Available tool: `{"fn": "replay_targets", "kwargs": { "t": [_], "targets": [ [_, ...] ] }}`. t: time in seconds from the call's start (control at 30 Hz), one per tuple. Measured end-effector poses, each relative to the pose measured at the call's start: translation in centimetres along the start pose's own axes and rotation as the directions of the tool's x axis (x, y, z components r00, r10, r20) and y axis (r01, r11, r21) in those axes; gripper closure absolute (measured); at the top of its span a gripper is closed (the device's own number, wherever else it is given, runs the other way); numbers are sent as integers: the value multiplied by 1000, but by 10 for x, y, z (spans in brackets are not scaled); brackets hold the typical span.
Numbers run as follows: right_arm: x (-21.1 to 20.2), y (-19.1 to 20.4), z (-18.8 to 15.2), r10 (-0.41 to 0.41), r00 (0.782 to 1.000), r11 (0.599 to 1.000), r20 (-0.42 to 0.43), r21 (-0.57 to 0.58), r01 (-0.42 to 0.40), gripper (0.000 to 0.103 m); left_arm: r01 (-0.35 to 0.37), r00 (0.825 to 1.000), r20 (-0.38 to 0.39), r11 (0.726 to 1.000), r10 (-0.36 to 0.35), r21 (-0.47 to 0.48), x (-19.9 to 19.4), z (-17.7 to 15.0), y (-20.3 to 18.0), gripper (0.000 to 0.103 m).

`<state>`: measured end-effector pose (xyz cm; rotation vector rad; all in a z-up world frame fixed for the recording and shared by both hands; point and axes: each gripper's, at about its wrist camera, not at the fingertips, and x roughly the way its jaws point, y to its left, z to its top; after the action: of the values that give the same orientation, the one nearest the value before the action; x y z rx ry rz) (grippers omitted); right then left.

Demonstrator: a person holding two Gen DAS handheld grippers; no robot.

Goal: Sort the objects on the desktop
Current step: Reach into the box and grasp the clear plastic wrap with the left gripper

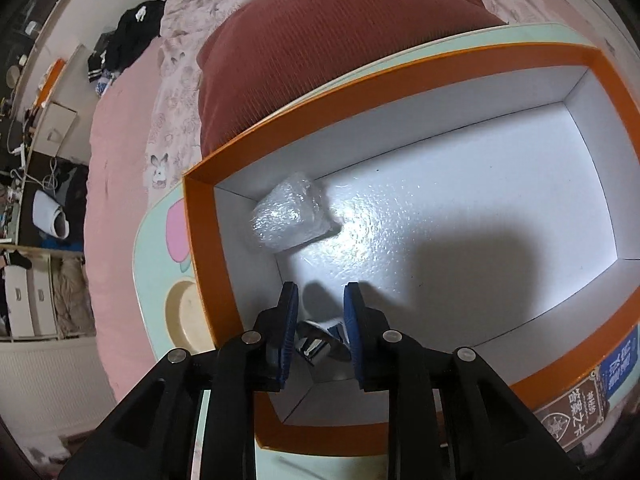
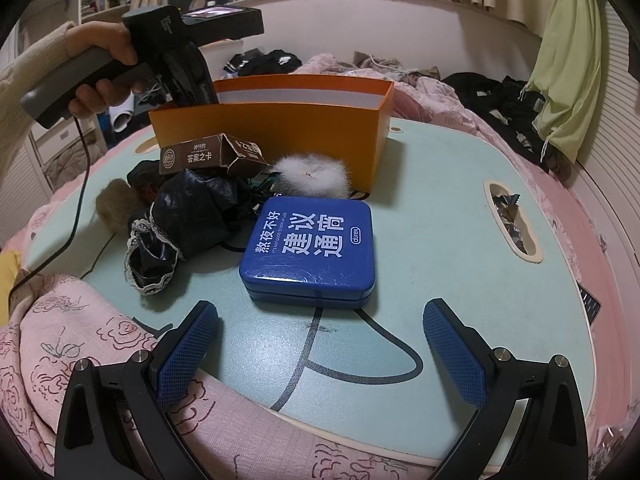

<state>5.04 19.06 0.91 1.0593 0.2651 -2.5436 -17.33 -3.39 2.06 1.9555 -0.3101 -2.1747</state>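
The orange box [image 1: 208, 240] with a white inside stands on the pale green table [image 2: 440, 240]. My left gripper [image 1: 318, 292] points down into its near corner. Its blue pads stand a narrow gap apart, and a small shiny silver-and-blue item [image 1: 316, 344] lies between them low over the box floor. A bubble-wrap bundle [image 1: 290, 218] rests in the box's far left corner. My right gripper [image 2: 320, 307] hovers wide open and empty in front of a blue tin [image 2: 310, 246]. A brown card box [image 2: 208, 154], a white fluffy ball [image 2: 312, 176], a brown fluffy ball [image 2: 114, 204] and black lace-trimmed cloth [image 2: 180, 220] lie left of the tin.
A hand [image 2: 100, 64] holds the left gripper's handle above the orange box [image 2: 272, 136]. A slot [image 2: 512, 220] in the table's right side holds wrappers. A red-brown pillow [image 1: 320, 60] and pink bedding [image 2: 80, 340] surround the table.
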Motion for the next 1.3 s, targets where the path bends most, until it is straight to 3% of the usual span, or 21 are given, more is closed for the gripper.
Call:
{"fn": "replay_targets", "kwargs": {
  "t": [0.17,0.27,0.37,0.43,0.53,0.67,0.7,0.73,0.77,0.83,0.9,0.93,1.0,1.03,1.07,1.2,1.3],
  "targets": [
    [0,0,0,0,1000,1000,0,1,0,0,50,998,-24,999,-50,-3,2,3,2,78],
    [0,1,2,0,1000,1000,0,1,0,0,130,991,33,991,-129,-34,-15,2,6,78],
    [0,0,1,0,1000,1000,0,1,0,0,273,956,134,959,-262,-73,-44,-3,17,78],
    [0,1,1,0,1000,1000,0,1,0,0,313,939,184,943,-290,-112,-56,-5,26,78],
    [0,0,1,0,1000,1000,1,1,0,0,231,964,179,956,-198,-183,-48,2,29,75],
    [0,1,1,0,1000,1000,1,1,0,0,164,978,167,960,-128,-226,-27,14,19,75],
    [-1,1,0,0,1000,1000,2,1,0,0,139,982,156,963,-104,-229,-21,16,14,72],
    [1,2,3,0,1000,1000,2,0,0,0,94,985,163,971,-59,-221,-17,18,11,55],
    [1,2,3,1,1000,1000,2,1,-1,0,40,986,166,979,-6,-202,-15,20,3,45],
    [1,2,3,0,1000,1000,2,0,0,0,-19,989,142,985,43,-169,-3,27,0,37],
    [2,3,5,1,1000,1000,2,1,-1,0,-62,982,163,984,90,-170,-2,27,-4,36],
    [3,5,8,0,1000,1000,2,1,0,0,-53,983,161,982,82,-180,-2,26,-3,39],
    [3,5,9,0,1000,1000,3,1,0,0,-22,985,164,981,55,-195,-3,27,2,58],
    [3,5,8,0,1000,1000,2,2,0,0,-60,982,164,979,93,-197,-2,27,5,76],
    [3,5,9,0,1000,1000,3,2,0,0,-62,981,170,978,97,-199,-3,26,8,76],
    [3,6,10,0,1000,1000,2,2,0,0,43,973,230,976,8,-213,-13,16,21,83],
    [3,7,11,0,1000,1000,3,2,0,0,161,945,317,962,-85,-221,-28,11,37,84]
  ]
}}
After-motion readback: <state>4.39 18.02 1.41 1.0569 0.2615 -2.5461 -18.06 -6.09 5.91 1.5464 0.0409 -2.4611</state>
